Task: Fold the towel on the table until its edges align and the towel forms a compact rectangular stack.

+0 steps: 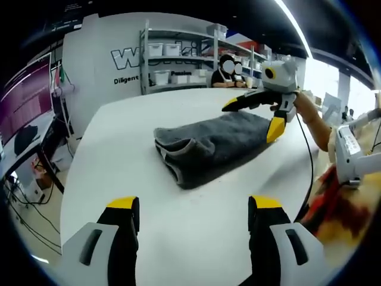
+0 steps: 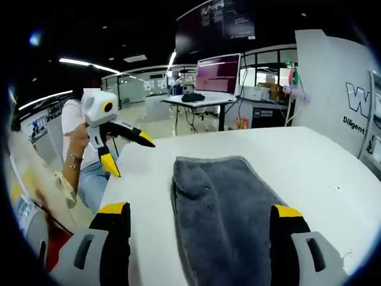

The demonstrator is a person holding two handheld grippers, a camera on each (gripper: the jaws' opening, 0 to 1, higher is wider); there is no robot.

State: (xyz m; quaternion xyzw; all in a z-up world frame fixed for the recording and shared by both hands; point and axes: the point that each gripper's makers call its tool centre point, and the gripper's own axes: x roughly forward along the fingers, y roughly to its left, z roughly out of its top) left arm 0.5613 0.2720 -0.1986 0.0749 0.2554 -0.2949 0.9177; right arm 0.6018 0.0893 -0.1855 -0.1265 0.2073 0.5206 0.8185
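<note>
While the folded grey towel point(image 1: 209, 148) lies on the white table point(image 1: 119, 149), both tongs stand clear of it and grip nothing. Seen from the left gripper view, the left tongs point(image 1: 194, 215) rise wide open over bare table on the near side of the towel, well apart from it. Beyond the towel's far right end, the right tongs point(image 1: 259, 116) hang open, the lower yellow tip just beside the cloth; whether it touches cannot be told. Shelving point(image 1: 178, 56) with bins stands behind the table.

Seen from the right gripper view, the left tongs point(image 2: 128, 154) are held by a hand point(image 2: 76, 138) left of the towel point(image 2: 223, 205), jaws spread, off the cloth. The right tongs point(image 2: 199, 217) straddle the towel's near end with jaws wide apart. A desk point(image 2: 199, 101) with monitors stands beyond the towel.
</note>
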